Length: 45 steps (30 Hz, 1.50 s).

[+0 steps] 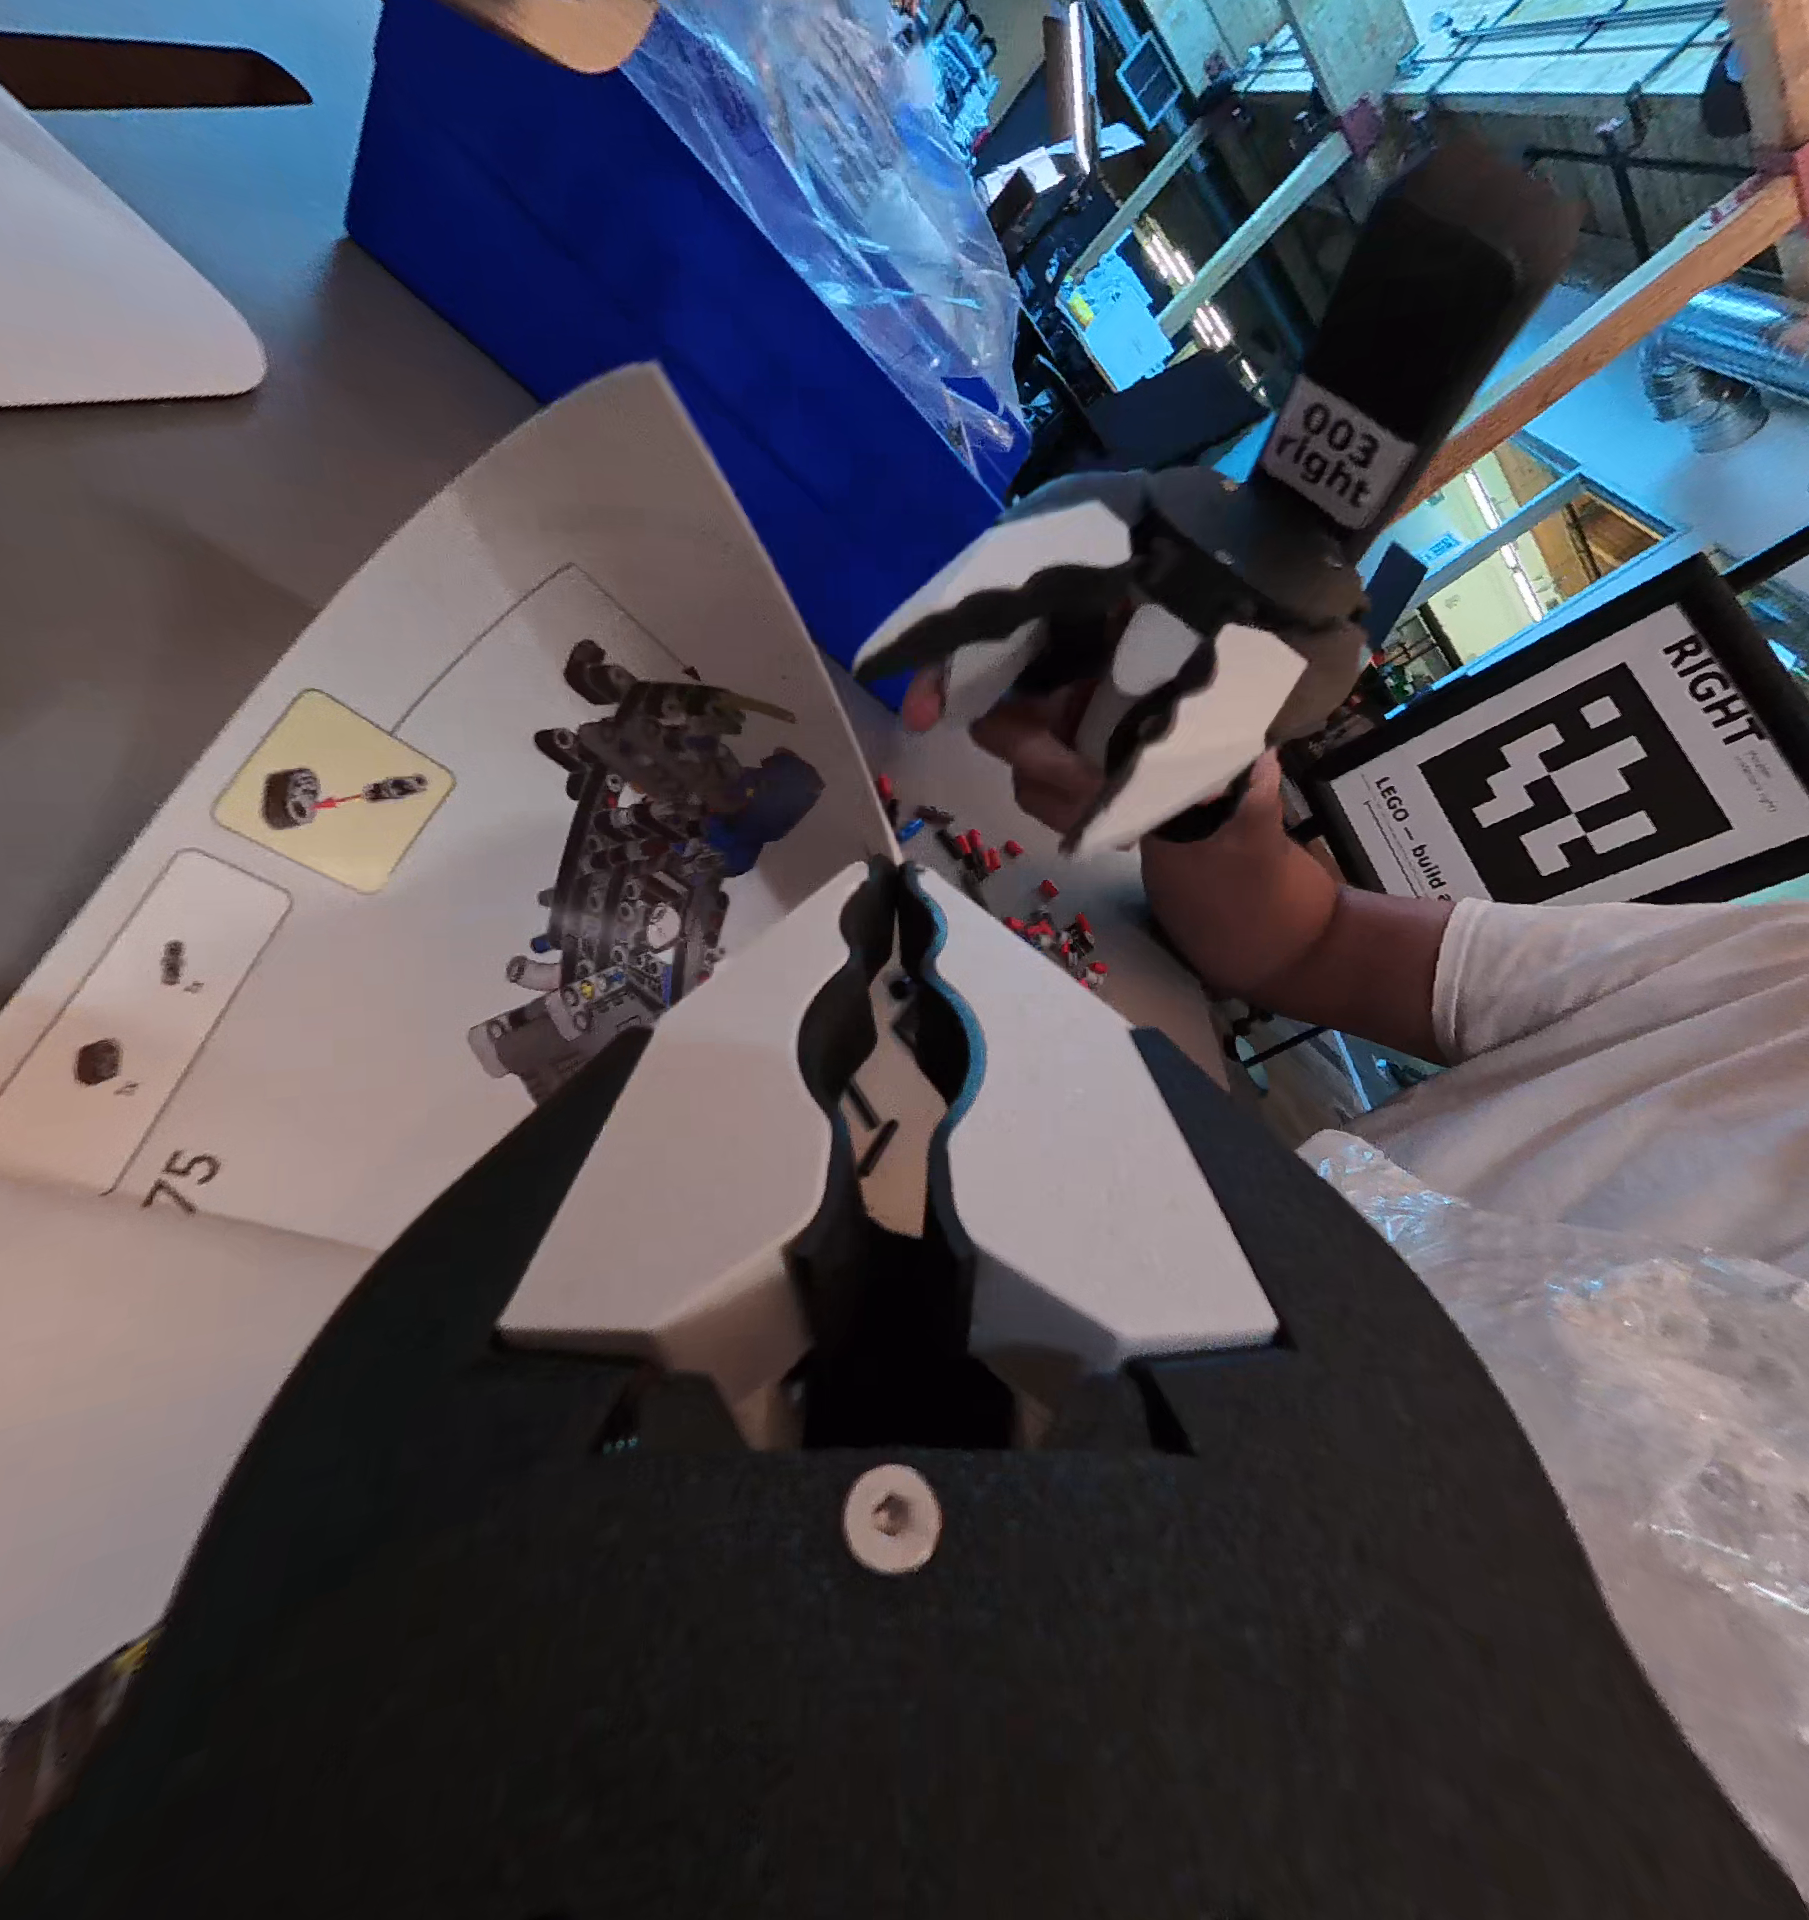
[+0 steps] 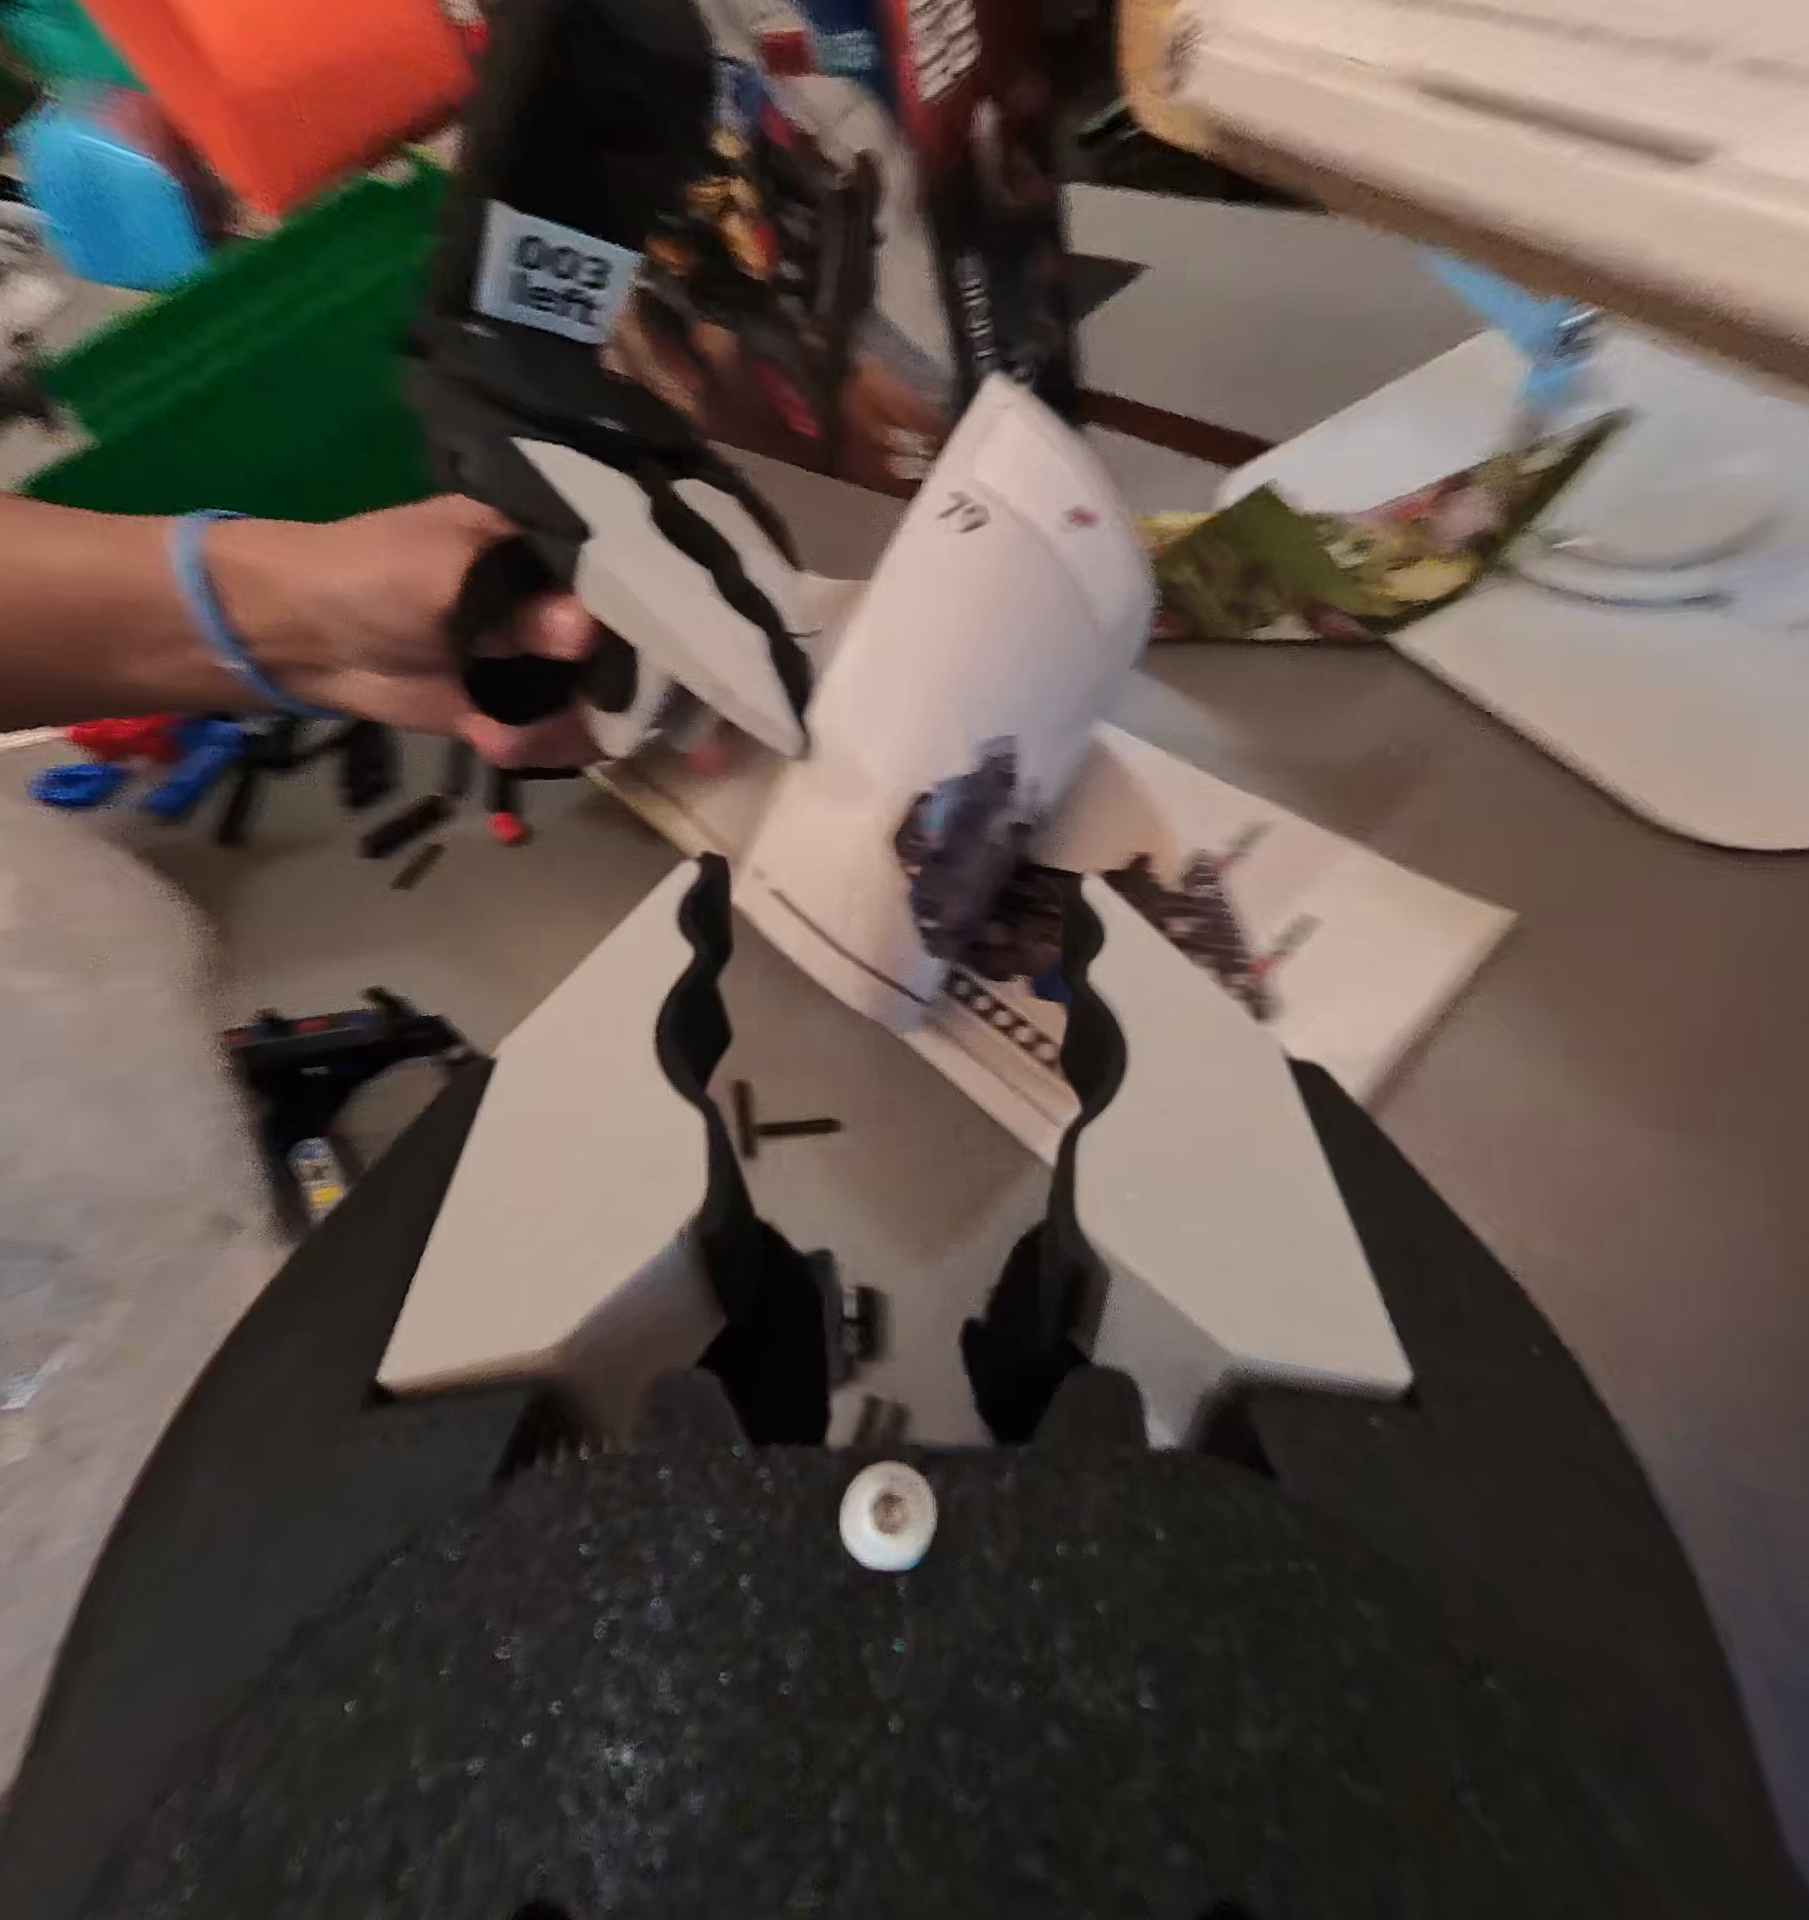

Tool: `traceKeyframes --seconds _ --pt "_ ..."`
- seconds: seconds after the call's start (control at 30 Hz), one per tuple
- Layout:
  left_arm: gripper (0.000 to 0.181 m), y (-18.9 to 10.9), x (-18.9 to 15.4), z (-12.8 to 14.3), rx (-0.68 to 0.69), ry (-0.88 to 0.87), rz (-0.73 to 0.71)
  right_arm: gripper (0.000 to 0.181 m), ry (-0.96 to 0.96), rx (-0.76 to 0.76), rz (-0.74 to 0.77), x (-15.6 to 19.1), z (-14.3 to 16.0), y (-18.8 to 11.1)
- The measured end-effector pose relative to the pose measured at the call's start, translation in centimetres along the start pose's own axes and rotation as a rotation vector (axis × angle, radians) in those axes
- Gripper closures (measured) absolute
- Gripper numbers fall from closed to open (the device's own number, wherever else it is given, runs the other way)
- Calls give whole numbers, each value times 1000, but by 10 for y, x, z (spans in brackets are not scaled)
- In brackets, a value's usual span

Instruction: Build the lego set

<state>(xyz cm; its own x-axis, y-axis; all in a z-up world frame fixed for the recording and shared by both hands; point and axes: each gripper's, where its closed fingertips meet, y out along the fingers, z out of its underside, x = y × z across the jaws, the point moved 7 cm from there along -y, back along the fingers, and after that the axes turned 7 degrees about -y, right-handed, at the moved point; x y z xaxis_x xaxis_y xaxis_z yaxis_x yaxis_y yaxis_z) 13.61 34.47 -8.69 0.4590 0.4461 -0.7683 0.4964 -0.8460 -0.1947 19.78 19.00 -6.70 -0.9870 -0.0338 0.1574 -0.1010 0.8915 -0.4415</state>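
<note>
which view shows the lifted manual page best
The right wrist view: the page curls up off the open manual, pinched at its edge by the left gripper, the right gripper open nearby. The left wrist view shows only its printed face behind shut fingertips.

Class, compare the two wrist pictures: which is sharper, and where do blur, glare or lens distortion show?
Left wrist view: mostly sharp, the instruction booklet legible, fisheye bending its page edge, glare on the plastic bag. Right wrist view: motion-blurred throughout, worst on the lifted page and the left tongs.
</note>
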Motion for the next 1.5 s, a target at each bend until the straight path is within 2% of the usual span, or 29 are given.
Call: traceKeyframes --seconds 0.03,0.1,0.17,0.4,0.47,1.23,1.33,1.5 --pt "181 2 -2 1 4 6 11 117 49 22 -65 3 4 8" --pt "181 5 -6 2 9 19 30 119 202 49 -233 1 12 24" --pt "181 6 -9 2 13 24 47 136 337 15 -343 -6 16 32" --pt "181 8 -2 3 -12 -11 40 169 346 -28 -405 -12 19 36" --pt "181 9 0 3 -18 -22 46 172 335 -30 -400 -12 19 36" --pt "181 12 7 3 -24 -35 68 170 420 -90 -410 -31 22 23" --pt "181 10 7 4 -22 -39 63 164 391 -65 -347 -33 22 22" --pt "181 -1 9 5 -24 -51 47 149 196 37 -109 -31 22 16"
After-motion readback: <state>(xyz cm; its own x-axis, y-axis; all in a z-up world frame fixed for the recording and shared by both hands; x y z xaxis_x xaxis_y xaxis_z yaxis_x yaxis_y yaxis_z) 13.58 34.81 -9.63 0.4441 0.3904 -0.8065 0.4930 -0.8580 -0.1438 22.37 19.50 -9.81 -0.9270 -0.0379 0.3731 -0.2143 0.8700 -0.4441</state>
